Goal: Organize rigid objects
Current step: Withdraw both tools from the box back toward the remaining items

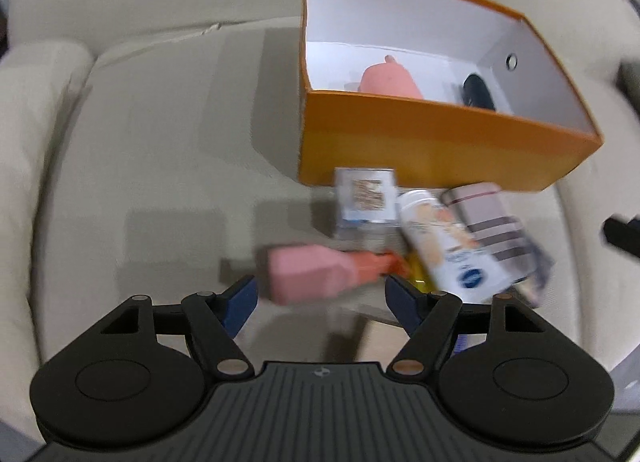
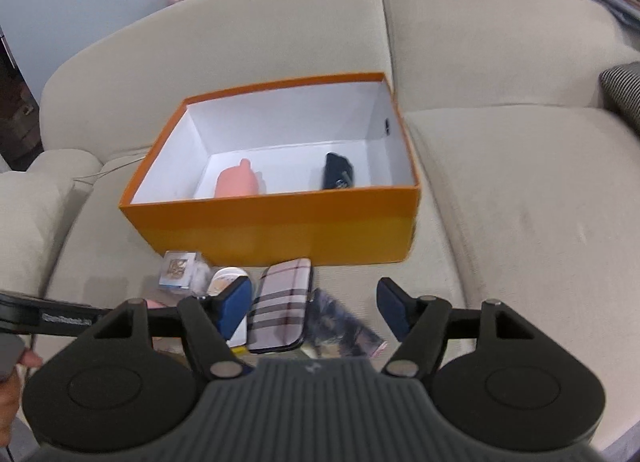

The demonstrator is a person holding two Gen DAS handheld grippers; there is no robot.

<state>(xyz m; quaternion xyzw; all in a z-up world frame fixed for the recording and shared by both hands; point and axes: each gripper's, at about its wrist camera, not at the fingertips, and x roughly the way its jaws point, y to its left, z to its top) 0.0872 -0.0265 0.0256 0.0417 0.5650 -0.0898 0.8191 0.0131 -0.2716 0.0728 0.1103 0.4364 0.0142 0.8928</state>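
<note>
Rigid objects lie in a loose heap on the sofa cushion [image 2: 500,189] just in front of the orange box [image 2: 276,229]: we see a pink bottle with an orange neck [image 1: 308,278], a white tube [image 1: 448,246], a plaid case [image 2: 282,302] and a small clear box [image 1: 366,193]. Inside the orange box lie a salmon-pink item [image 2: 238,181] and a dark one [image 2: 338,171], both partly hidden by its near wall. Blur smears the labels. Our left gripper [image 1: 322,298] stands released above the pink bottle; our right gripper [image 2: 314,310] is released too, grasping nothing, over the plaid case.
</note>
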